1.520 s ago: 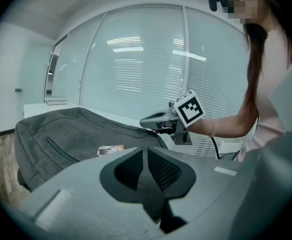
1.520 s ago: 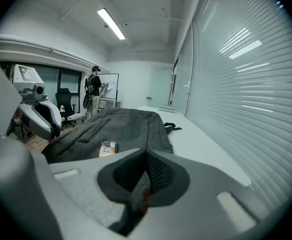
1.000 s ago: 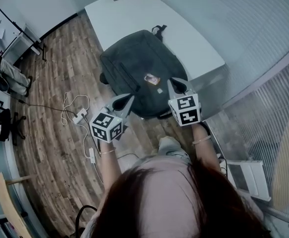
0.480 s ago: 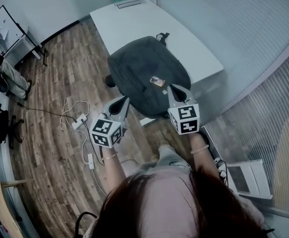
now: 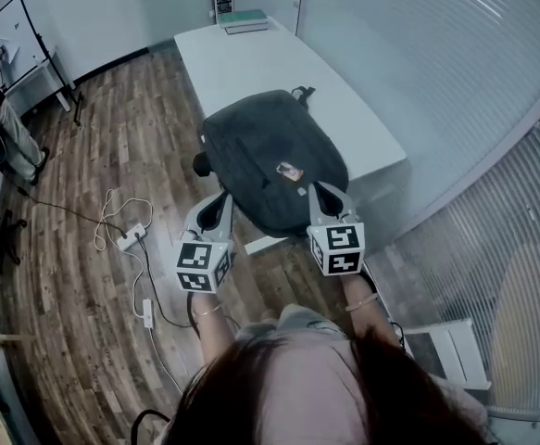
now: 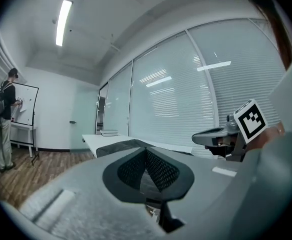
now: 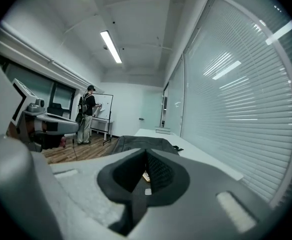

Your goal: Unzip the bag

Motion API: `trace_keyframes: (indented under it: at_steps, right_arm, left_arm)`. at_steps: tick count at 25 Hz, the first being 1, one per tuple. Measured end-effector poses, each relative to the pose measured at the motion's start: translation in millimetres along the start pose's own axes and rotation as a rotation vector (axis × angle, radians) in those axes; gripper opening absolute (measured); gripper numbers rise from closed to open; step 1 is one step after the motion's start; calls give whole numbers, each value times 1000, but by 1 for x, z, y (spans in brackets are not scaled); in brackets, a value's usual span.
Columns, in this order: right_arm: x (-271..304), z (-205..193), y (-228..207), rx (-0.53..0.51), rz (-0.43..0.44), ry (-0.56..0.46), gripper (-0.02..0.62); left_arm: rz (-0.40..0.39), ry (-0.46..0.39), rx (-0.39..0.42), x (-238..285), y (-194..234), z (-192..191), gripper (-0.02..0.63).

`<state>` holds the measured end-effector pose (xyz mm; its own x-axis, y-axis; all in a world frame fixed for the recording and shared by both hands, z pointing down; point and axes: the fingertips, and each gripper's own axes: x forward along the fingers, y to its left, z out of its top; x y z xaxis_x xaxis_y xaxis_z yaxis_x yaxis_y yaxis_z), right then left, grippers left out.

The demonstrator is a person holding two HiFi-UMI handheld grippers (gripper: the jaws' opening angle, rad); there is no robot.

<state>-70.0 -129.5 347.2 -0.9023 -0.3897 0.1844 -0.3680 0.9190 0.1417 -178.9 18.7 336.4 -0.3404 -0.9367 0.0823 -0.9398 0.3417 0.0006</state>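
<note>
Hovering at bag [image 5: 260, 137] edge with left tool [image 5: 221, 199] and right tool [image 5: 322, 189] closed, empty; could shove seemingly overhanging bag off counter [image 5: 251, 54].

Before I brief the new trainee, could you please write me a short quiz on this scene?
1. True or false: the bag lies on the white table.
2. What lies on the wooden floor to the left of the table in the head view? A) a power strip with cables B) a bucket C) a folded towel
3. Fill in: the left gripper and the right gripper both have their jaws ____, with nothing between them.

Key: 1 true; 2 A; 3 shut.
</note>
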Motion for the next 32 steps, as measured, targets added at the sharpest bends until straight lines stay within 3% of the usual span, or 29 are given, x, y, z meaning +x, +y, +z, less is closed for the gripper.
trace_keyframes:
  at_steps: [9, 19, 32]
  right_arm:
    - [-6, -4, 17, 22, 112, 2, 3]
    - [-34, 4, 15, 24, 118, -47, 3]
    - [-73, 6, 8, -18, 136, -100, 3]
  left_arm:
    - [-9, -19, 10, -7, -14, 1, 9]
    - [-9, -42, 50, -22, -46, 14, 9]
    - [77, -32, 72, -49, -82, 19, 9]
